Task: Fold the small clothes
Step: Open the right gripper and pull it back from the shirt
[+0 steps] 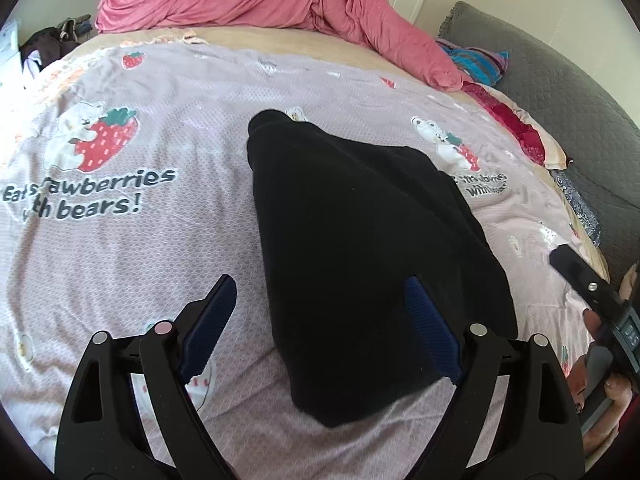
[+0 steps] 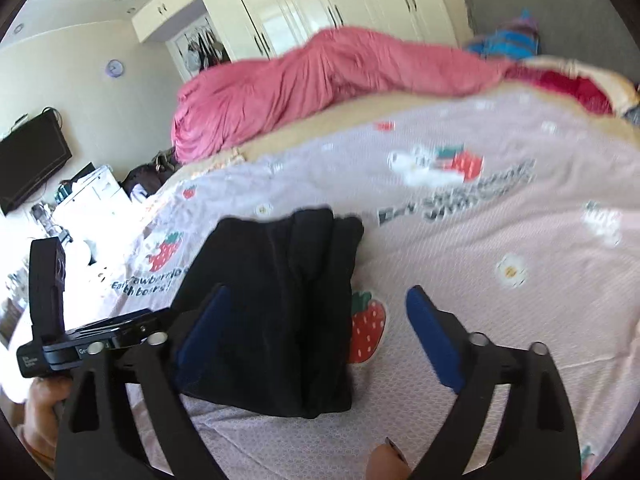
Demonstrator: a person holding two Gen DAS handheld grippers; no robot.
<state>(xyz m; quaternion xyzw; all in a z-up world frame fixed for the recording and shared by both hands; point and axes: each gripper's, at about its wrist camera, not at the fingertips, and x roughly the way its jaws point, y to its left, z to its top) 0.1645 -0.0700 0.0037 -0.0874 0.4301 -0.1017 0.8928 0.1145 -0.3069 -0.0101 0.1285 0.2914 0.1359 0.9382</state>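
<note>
Strawberry-print bedspread, folded black garment, both tools angled down, released

The black garment lies flat on my bed's strawberry-print sheet, folded into a compact, thick bundle, narrow at the far end and wider toward me. From my right side its far edge shows several stacked layers. Plain, soft-looking dark cloth; nothing grips it.

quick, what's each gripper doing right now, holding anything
Left gripper: open, empty, above the folded black garment.
Right gripper: open, empty, garment lying on the bedspread below it.
</note>
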